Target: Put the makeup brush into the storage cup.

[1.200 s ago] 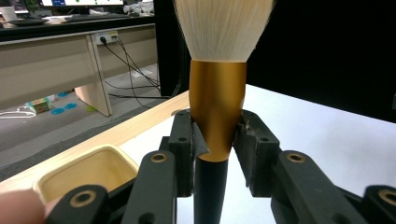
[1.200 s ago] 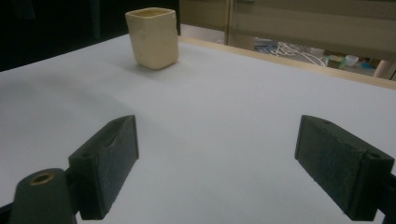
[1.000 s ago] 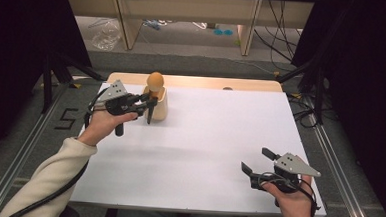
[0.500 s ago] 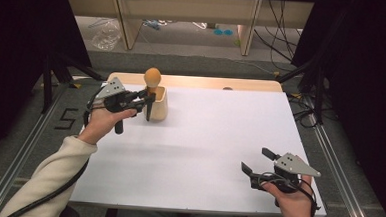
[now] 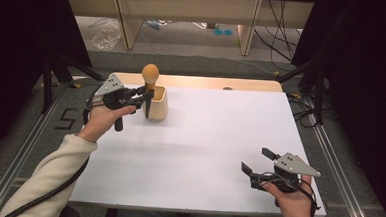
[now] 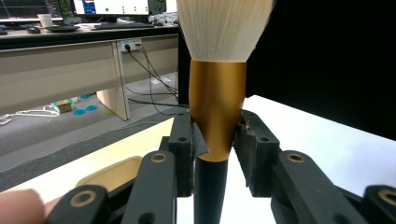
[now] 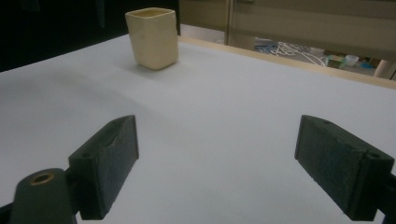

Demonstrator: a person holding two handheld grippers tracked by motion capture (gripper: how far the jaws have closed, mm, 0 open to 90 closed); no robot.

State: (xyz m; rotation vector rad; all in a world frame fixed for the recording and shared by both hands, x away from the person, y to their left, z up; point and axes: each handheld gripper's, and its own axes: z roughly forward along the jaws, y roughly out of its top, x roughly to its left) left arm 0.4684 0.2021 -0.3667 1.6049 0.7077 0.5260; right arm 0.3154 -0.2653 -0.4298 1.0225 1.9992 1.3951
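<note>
Gold-ferruled brush [image 5: 149,78] clenched in left gripper [image 5: 144,93], now upright over cup [image 5: 157,103], right gripper [image 5: 258,161] released.

This is a lab or office workroom. A white table [image 5: 204,139] stands between black curtains [image 5: 20,24] and metal rails [image 5: 338,166] on a grey carpet. Behind it, cables [image 5: 280,28] trail under wooden desks [image 5: 186,8]. The left gripper view shows monitors [image 6: 116,6] and a keyboard [image 6: 126,25] on a long desk.
</note>
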